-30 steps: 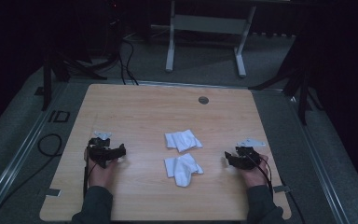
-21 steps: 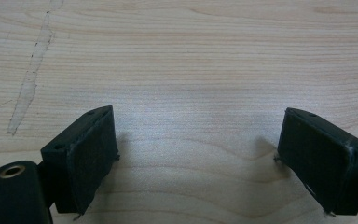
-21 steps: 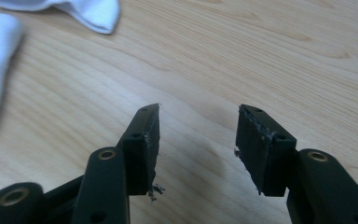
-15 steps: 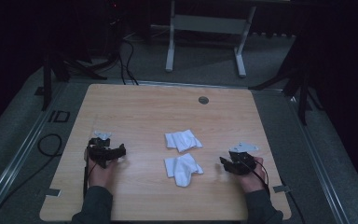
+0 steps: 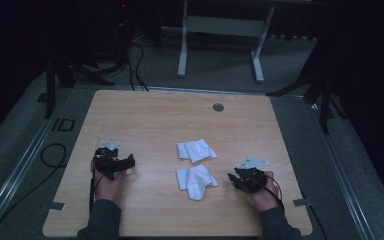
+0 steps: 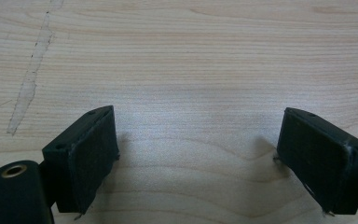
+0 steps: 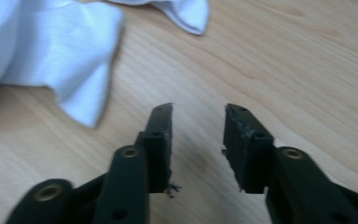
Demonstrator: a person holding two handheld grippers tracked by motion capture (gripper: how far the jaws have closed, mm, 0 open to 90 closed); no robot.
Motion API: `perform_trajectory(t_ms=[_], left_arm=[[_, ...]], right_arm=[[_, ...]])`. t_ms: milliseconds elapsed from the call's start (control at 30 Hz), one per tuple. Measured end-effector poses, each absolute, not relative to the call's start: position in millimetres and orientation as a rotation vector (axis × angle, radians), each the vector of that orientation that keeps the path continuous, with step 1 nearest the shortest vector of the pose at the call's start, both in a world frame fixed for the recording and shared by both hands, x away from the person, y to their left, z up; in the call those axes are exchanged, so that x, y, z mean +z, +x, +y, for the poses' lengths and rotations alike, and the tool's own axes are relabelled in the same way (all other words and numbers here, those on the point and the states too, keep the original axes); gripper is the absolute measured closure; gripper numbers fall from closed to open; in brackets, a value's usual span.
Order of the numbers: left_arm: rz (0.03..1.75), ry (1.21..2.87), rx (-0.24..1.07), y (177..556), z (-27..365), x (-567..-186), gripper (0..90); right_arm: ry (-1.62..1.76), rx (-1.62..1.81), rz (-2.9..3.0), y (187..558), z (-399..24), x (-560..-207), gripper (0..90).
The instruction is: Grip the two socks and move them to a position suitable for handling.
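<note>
Two crumpled white cloths lie mid-tabletop, one behind the other: the near cloth (image 5: 196, 181) toward the person's edge, the far cloth (image 5: 196, 150) just beyond it, the two close but apart as far as the high view tells.

Right claw (image 5: 236, 178) sits low over the wood just right of the near cloth, pointing at it. Its jaws have just been closing and now stand narrow, with only bare wood between them. In the right gripper view the right claw (image 7: 198, 114) is short of a drooping cloth corner (image 7: 91, 112), which lies off to the left of the jaw line, not in it.

Left claw (image 5: 128, 161) rests toward the left edge, well apart from both cloths. Its jaws stand wide over bare tabletop (image 6: 196, 70), holding nothing.

Risks, as judged from here:
- The narrowing gap may finish closing before reaching fabric, a pinch on air. Cause: closing early, while the corner is still ahead and to one side.
- Narrow jaws pushed forward could bulldoze the cloth toward the centre instead of straddling it.
- A thin single-layer nip on the limp corner may slip on lifting.
- Dragging the near cloth could snag the far one.
</note>
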State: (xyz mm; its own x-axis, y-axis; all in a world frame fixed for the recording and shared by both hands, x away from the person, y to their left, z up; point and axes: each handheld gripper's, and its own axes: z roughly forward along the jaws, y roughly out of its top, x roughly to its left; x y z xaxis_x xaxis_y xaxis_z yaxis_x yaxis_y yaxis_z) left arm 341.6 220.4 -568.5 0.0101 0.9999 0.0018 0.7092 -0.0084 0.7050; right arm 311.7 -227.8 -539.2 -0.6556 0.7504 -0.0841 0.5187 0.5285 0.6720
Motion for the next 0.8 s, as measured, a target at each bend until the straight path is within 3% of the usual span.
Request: perform_trajectory(t_ms=[233, 333, 533, 800], left_arm=[[1.752, 1.772, 0.724, 341.6, 220.4, -568.4, 12.1], [1.752, 1.772, 0.723, 341.6, 220.4, -568.4, 12.1], [1.752, 1.772, 0.724, 341.6, 220.4, -568.4, 12.1], [1.752, 1.772, 0.724, 341.6, 220.4, -568.4, 12.1]], right_arm=[[0.98, 0.91, 2.473, 303.1, -211.2, -538.0, 80.3], [0.966, 0.937, 2.495, 299.2, -204.8, -535.7, 80.4], [0.91, 1.006, 2.542, 289.1, -185.4, -529.3, 77.8], [0.878, 1.051, 2.596, 279.8, -169.1, -529.4, 62.8]])
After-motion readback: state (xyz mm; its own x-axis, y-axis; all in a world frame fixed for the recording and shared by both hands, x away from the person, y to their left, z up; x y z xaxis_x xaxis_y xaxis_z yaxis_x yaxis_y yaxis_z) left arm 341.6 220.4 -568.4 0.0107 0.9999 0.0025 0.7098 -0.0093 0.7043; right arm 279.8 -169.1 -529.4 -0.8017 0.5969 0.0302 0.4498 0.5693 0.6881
